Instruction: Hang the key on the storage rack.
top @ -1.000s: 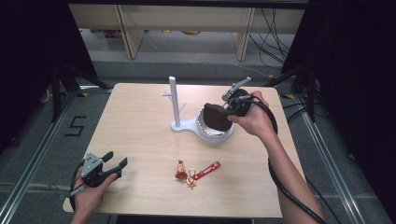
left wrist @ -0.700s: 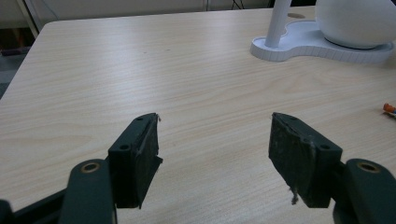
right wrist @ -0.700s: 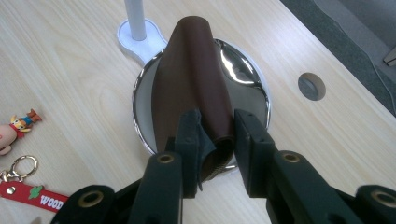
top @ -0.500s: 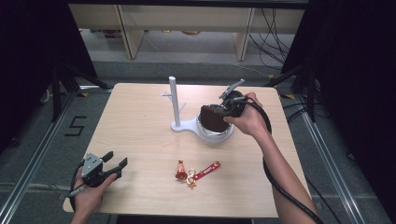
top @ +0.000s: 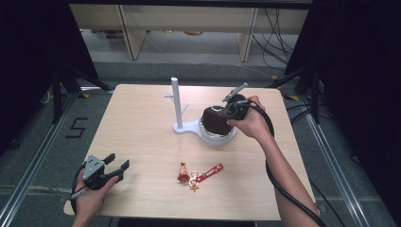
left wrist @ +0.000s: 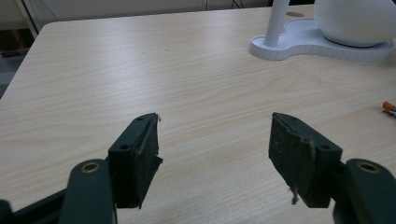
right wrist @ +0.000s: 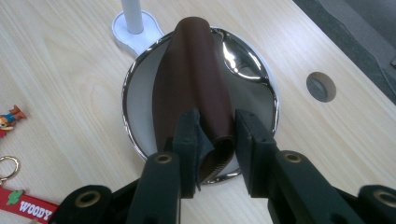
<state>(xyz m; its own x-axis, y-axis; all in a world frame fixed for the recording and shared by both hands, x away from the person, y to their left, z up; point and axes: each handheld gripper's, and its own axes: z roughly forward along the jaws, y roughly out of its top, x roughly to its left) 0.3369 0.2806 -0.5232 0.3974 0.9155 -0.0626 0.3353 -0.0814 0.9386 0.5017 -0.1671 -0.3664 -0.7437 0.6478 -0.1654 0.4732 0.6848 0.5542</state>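
Observation:
My right gripper (right wrist: pixel 215 140) is shut on a brown leather wallet (right wrist: pixel 194 79), held folded over the shiny bowl (right wrist: pixel 247 51) of a white stand (top: pixel 177 101). From above, the wallet (top: pixel 215 120) sits over that bowl at the table's middle right, with the right gripper (top: pixel 227 109) on its right side. My left gripper (top: pixel 113 168) rests open at the table's near left corner; nothing lies between its fingers (left wrist: pixel 140 158). A keychain with a small figure and a red strap (top: pixel 196 174) lies on the table in front of the stand.
The stand's white post (top: pixel 175 94) rises left of the bowl and carries small pegs. A round cable hole (right wrist: pixel 321 86) is cut in the tabletop beyond the bowl. The wooden table (top: pixel 137 123) has dark floor and metal rails around it.
The right gripper has carried the wallet slightly left and down, over the bowl. The left gripper has stayed in place.

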